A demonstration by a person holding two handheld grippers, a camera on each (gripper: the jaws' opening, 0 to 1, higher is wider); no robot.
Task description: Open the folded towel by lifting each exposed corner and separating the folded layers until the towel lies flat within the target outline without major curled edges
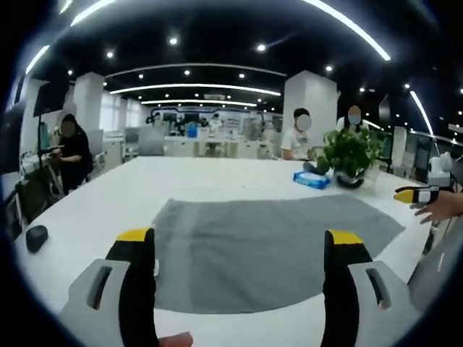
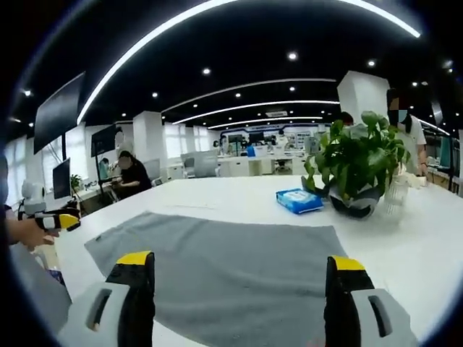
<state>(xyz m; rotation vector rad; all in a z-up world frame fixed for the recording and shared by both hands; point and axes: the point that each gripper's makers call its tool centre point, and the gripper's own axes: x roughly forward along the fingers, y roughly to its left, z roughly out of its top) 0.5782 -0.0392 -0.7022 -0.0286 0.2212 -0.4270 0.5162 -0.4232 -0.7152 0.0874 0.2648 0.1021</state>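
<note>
The grey rectangular cloth towel (image 1: 268, 249) lies spread flat on the white worktop (image 1: 145, 188), with the left claw (image 1: 242, 289) and right claw (image 2: 242, 296) both spread wide above it, empty.

In the left gripper view, the flat grey cloth towel (image 1: 264, 246) lies on the broad white table (image 1: 145, 184), ahead of and between the jaws. Beyond it, to the right, a flat blue packet (image 1: 312, 179) sits just left of a leafy green potted plant (image 1: 350, 155).
</note>
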